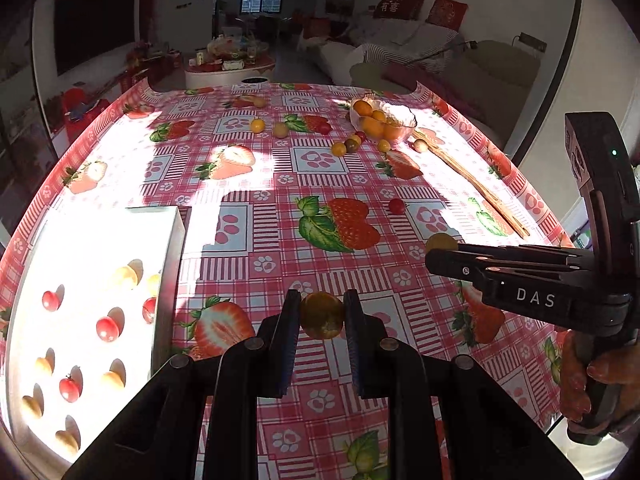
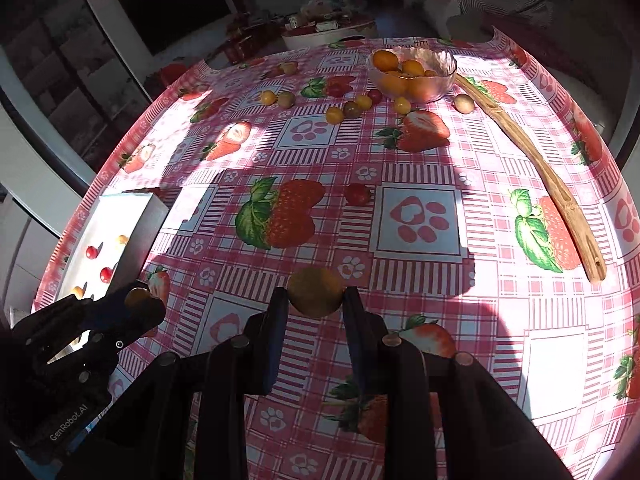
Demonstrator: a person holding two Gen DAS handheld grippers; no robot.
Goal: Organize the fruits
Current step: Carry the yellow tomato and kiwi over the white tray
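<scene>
Black left tongs [image 1: 322,314] are squeezed on a small yellow-brown tomato [image 1: 322,316], held up over the surface [image 1: 280,240] with its pink strawberry cloth. Right tongs [image 2: 315,300] pinch another yellow-brown tomato [image 2: 316,292] the same way, just above the cloth.

To the left sits a white tray [image 1: 170,264], bright in the sun. Red and yellow little tomatoes lie spread out in it, like one red tray tomato [image 1: 107,329]. The left tongs hang just beside the tray's right wall.

One red tomato [image 2: 357,194] lies alone in the middle of the surface. Far back stands a glass bowl [image 2: 446,76] with orange fruits [image 2: 385,60] inside. A bunch of loose small tomatoes [image 2: 334,115], yellow, red and dark, lies near the bowl on its left and front side. One pale fruit [image 2: 463,103] sits just beside the bowl, to the right, touching the end of a long wooden stick [image 2: 548,176]. That stick runs down the right side of the surface toward its near edge.
</scene>
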